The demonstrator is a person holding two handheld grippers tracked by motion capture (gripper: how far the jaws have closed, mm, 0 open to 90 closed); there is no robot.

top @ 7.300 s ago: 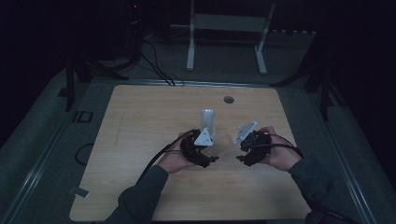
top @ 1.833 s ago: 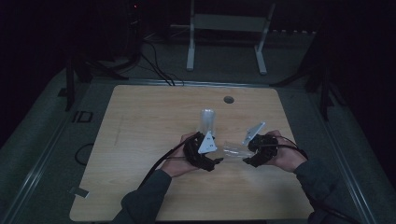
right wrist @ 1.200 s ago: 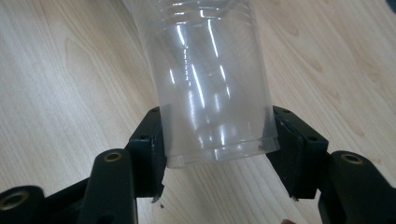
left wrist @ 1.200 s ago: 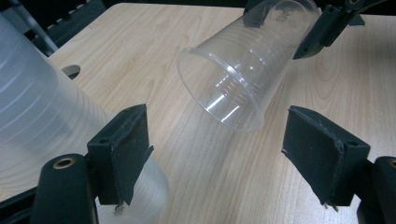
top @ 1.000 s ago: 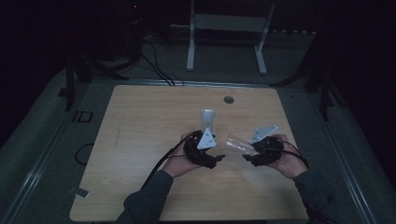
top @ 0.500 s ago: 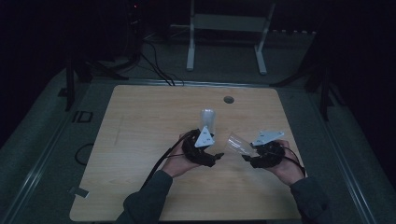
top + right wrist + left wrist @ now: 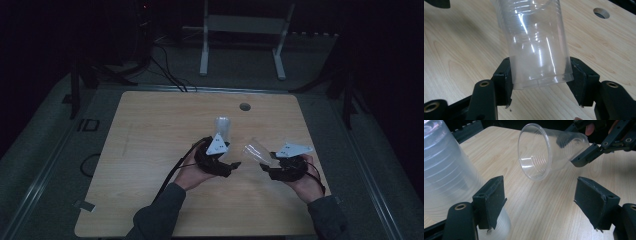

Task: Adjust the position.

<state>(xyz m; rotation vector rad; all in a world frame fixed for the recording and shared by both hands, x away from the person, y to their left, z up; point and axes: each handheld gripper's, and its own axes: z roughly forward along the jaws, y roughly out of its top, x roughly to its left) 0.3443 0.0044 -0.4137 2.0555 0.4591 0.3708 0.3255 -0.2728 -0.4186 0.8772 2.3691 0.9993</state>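
An upright stack of clear plastic cups (image 7: 223, 126) stands on the wooden table (image 7: 150, 150), just beyond my left gripper (image 7: 227, 162). In the left gripper view the stack (image 7: 446, 170) rises at the left, behind the left pad (image 7: 492, 198), and my left gripper (image 7: 541, 202) stands open with bare table between its pads. My right gripper (image 7: 267, 162) is shut on a single clear cup (image 7: 254, 150) near its base. That cup (image 7: 541, 152) lies tilted above the table, with its mouth turned toward the left gripper. The right gripper view has both pads pressing the cup (image 7: 536, 50) in my right gripper (image 7: 540, 82).
A round hole (image 7: 245, 106) sits near the table's far edge. A white metal stand (image 7: 245, 30) and dark cables (image 7: 165, 65) lie on the floor beyond the table. A black cable (image 7: 172, 170) trails from the left gripper across the table.
Since the earliest frame the right gripper has carried the single cup away from the stack, to the right, and tipped it sideways. In the last second it drifted slightly nearer the person.
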